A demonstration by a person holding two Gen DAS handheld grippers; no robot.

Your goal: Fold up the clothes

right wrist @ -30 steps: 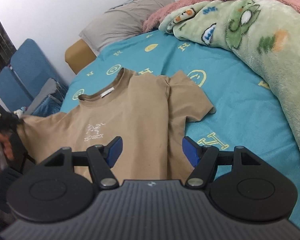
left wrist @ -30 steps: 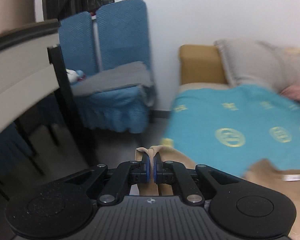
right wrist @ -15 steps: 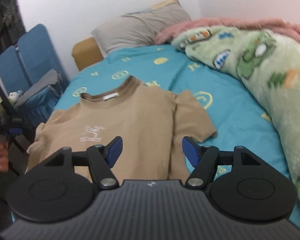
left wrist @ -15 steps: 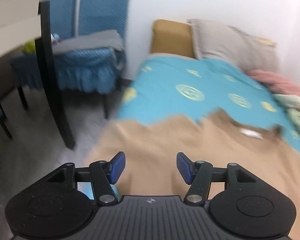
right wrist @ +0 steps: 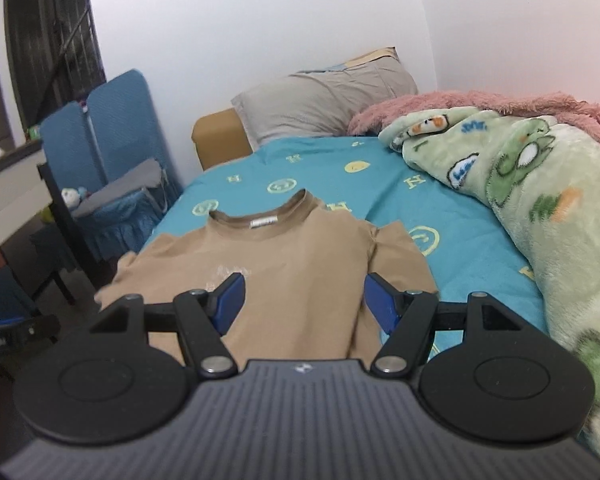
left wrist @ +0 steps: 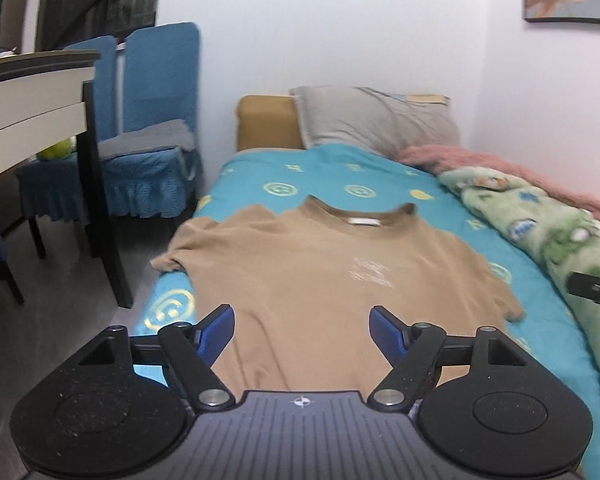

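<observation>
Left tool (left wrist: 302, 326) released sleeve, jaws opening, empty; tan T-shirt (left wrist: 324, 280) flat ahead; right tool (right wrist: 304, 294) apart, empty.

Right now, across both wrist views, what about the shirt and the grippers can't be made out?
- T-shirt hem: hidden in both views behind each gripper's own body.
- Chest print: blurred in the left view, partly covered by a finger in the right view; unreadable.
- Neck label: too small to read.
- Right gripper: in the left view only a dark piece at the right edge, cut off.
</observation>
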